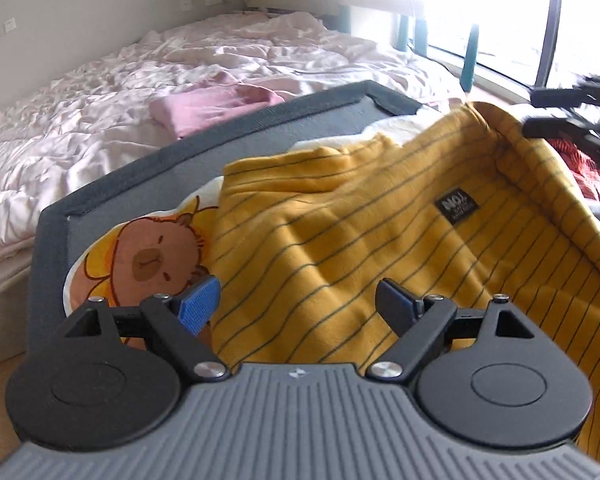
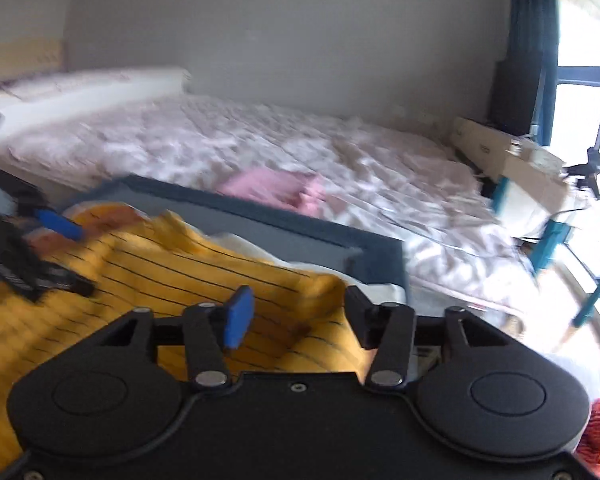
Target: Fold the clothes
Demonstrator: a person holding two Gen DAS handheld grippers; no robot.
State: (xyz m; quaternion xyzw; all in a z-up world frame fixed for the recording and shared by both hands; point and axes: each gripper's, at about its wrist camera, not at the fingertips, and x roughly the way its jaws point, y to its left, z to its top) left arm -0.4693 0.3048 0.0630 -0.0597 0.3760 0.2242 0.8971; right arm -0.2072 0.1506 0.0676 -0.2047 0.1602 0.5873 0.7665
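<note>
Cloth fills most of what we see: a mustard-yellow knit garment with thin dark stripes [image 1: 340, 248] lies spread and rumpled over a grey padded table with a darker fabric border [image 1: 204, 148]. A small black label [image 1: 455, 209] is sewn on the garment's upper surface. Under the garment's left edge we see a cream cushion printed with a brown cartoon animal [image 1: 152, 256], resting on the table.

Our left tongs [image 1: 300, 304] stand wide open over the near part of the garment, gripping nothing; one blue ribbed pad [image 1: 200, 304] sits at the garment's left edge, above the cushion. Our right tongs [image 2: 296, 316] are open too, with the striped cloth lying loosely between and below the two fingers, neither pressing on it. In the left wrist view the right tongs appear as blurred black fingers at the garment's far right corner, where the fabric rises in a raised fold.

Beyond the table is a bed with a crumpled pale pink quilt [image 1: 180, 64], and on it a folded pink garment [image 1: 208, 108]. A red patterned cloth [image 1: 580, 164] lies to the right of the yellow garment. The right wrist view is motion-blurred.
</note>
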